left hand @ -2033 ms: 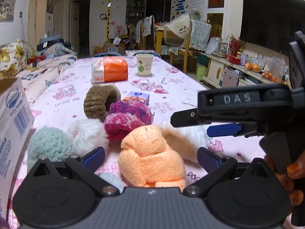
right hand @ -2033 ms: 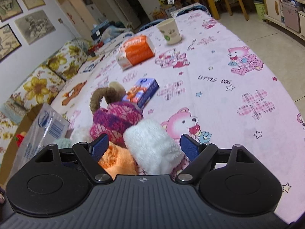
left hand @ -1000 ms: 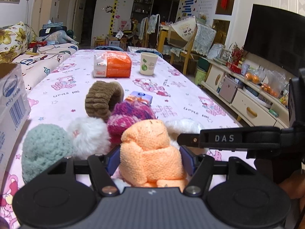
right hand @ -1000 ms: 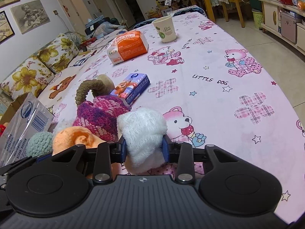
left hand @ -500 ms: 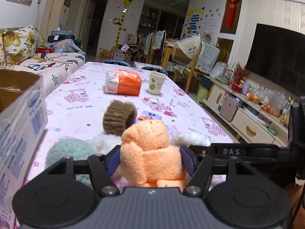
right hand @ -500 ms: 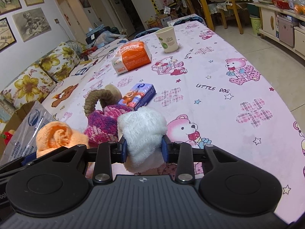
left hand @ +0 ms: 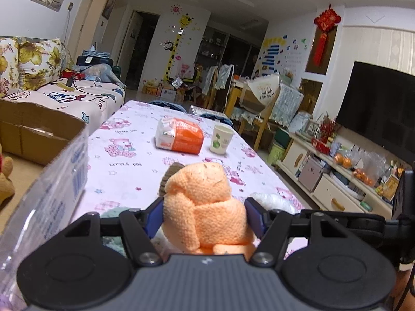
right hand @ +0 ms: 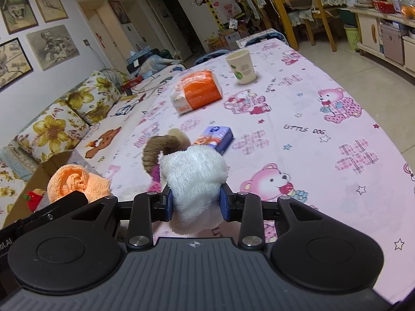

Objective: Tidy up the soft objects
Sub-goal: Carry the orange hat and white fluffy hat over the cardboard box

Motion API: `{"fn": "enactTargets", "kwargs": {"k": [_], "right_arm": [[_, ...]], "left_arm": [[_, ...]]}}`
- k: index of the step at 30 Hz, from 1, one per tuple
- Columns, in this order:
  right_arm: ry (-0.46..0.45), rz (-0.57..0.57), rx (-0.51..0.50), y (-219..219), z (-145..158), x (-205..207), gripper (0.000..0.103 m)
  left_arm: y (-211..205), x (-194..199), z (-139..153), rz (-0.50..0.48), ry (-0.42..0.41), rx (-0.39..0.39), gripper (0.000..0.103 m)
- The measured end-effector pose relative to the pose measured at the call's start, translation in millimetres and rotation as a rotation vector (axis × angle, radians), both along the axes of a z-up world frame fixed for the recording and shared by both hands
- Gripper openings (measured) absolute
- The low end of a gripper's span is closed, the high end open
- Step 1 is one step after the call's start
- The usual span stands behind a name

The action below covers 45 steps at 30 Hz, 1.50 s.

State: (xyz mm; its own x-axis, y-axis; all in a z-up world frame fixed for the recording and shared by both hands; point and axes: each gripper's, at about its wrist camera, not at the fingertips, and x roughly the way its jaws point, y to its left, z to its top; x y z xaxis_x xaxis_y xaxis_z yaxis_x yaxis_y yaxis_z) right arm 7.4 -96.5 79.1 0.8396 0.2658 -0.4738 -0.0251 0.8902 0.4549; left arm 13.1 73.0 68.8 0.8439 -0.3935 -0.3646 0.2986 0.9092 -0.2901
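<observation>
My left gripper (left hand: 203, 216) is shut on an orange knitted roll (left hand: 205, 207) and holds it lifted above the pink table (left hand: 124, 165). The roll also shows in the right wrist view (right hand: 75, 181). My right gripper (right hand: 195, 203) is shut on a white fluffy roll (right hand: 194, 178), also lifted. A brown ribbed roll (right hand: 155, 150) lies on the table behind it, with a bit of the magenta one (right hand: 155, 178) beneath. A teal roll (left hand: 114, 212) shows under my left fingers. A cardboard box (left hand: 44, 132) stands at the left.
An orange and white pack (right hand: 197, 92), a paper cup (right hand: 241, 67) and a small blue tissue pack (right hand: 216, 138) lie farther up the table. A sofa (right hand: 64, 119) is left of the table. A TV cabinet (left hand: 337, 176) runs along the right.
Both grippers closed on their rolls and lifted them. The left one has risen and swung toward the cardboard box; the right one has risen slightly.
</observation>
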Motion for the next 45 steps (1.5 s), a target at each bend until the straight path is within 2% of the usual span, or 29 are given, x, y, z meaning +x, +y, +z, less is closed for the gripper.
{"fn": "enactTargets", "kwargs": {"k": [17, 29, 36, 45], "right_arm": [[-0.066, 0.057, 0.037, 27, 14, -1, 0.042], [-0.130, 0.145, 0.019, 72, 30, 9, 0.042], [-0.155, 0.200, 0.011, 103, 37, 21, 0.043], [-0.171, 0.264, -0.001, 138, 39, 37, 0.043]], "left_arm": [[39, -10, 15, 0.055, -0.069, -0.087, 0.066], [78, -22, 22, 0.149, -0.121, -0.159, 0.066], [113, -31, 23, 0.277, -0.151, -0.221, 0.066], [158, -35, 18, 0.494, -0.137, -0.273, 0.067]]}}
